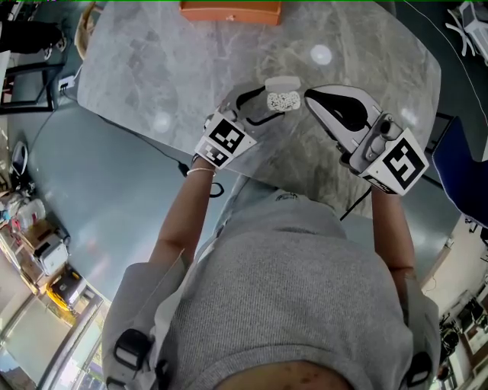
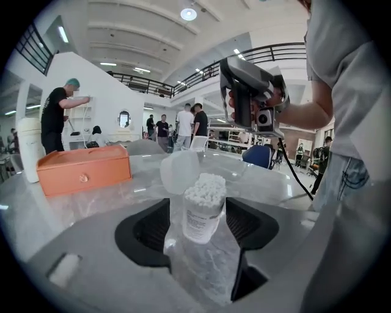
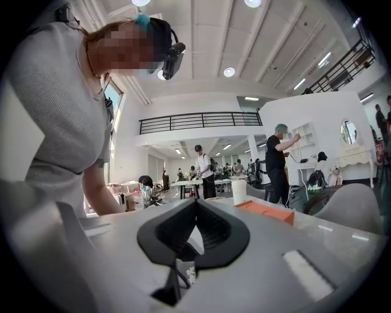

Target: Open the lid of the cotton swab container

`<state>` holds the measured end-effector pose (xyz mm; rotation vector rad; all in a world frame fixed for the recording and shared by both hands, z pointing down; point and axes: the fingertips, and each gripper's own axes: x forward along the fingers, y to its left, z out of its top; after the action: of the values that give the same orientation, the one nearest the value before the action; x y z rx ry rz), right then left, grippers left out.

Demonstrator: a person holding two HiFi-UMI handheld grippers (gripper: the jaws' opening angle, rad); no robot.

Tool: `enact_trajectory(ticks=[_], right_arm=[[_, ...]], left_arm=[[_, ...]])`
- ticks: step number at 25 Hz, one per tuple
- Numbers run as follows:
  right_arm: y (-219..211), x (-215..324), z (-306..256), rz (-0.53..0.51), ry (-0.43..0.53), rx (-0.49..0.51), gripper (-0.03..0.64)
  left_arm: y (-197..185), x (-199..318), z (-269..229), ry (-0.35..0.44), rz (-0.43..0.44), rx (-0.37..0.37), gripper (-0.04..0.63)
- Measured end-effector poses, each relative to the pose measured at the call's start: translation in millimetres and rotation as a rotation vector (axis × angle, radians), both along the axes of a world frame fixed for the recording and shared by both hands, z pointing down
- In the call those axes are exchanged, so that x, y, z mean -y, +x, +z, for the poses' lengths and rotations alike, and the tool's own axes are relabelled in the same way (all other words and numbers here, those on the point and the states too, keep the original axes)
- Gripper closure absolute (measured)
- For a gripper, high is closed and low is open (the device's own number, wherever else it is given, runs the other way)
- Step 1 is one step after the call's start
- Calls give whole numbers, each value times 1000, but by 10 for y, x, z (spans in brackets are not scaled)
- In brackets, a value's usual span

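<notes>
At centre-left of the head view, the left hand-held gripper (image 1: 267, 105) reaches across the pale marble counter (image 1: 152, 68). It is released. In its own view the jaws stand wide apart, one on each side of the cotton swab container (image 2: 203, 211), with a sliver of counter showing between each pad and the clear wall. That placement looks meant to fence the container in and keep it from sliding or tipping, not to squeeze it.

At the upper edge of the head view, just left of centre, an orange box (image 1: 229, 11) lies well behind the work and plays no part in it.

Near the middle of the frame the container stands upright on the counter, its white swab heads bare at the top. The lid (image 2: 179, 171) is tipped back behind and to the left of the mouth. It appears to hang from the rim there, though the joint itself is hard to make out. Judged from this, the opening is done, or nearly so.

At centre-right, the right hand-held gripper (image 1: 311, 95) is clenched, jaws pressed together on nothing. Its tip sits just beside the container's right side. A closed tip gives one firm point, which would suit nudging a lid rather than gripping it.
</notes>
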<state>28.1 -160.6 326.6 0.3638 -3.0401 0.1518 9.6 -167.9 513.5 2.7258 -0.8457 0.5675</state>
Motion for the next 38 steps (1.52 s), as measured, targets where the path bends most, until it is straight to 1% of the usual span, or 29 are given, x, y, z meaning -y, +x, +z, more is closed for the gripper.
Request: enact_trajectory(ticks=[4, 8, 11, 15, 19, 24, 26, 30, 33, 36, 38], right_arm=[[29, 23, -1, 36, -8, 10, 614], [65, 50, 21, 79, -19, 20, 614], [98, 82, 37, 109, -25, 27, 614], [113, 97, 44, 131, -26, 25, 614], [94, 63, 28, 135, -27, 31, 614], [81, 103, 32, 141, -7, 42, 614], [87, 89, 24, 153, -13, 51, 614], [97, 23, 7, 170, -36, 62, 614], [107, 73, -35, 176, -20, 71, 614], [134, 112, -78, 192, -18, 85, 614], [152, 125, -91, 199, -20, 92, 614]], left_arm=[[-33, -53, -187, 32, -23, -39, 307], [-117, -55, -410, 77, -86, -80, 308], [-146, -40, -582, 123, -107, -85, 368], [-103, -47, -871, 191, -101, -95, 405], [-58, -52, -1159, 252, -105, -113, 468], [7, -5, -1417, 336, -93, -108, 480], [30, -28, -1462, 343, -89, -98, 494], [55, -80, -1521, 331, -118, -105, 565], [80, -12, -1588, 348, -142, -120, 566], [113, 23, -1631, 375, -147, -100, 595], [131, 45, -1652, 383, -154, -101, 597]])
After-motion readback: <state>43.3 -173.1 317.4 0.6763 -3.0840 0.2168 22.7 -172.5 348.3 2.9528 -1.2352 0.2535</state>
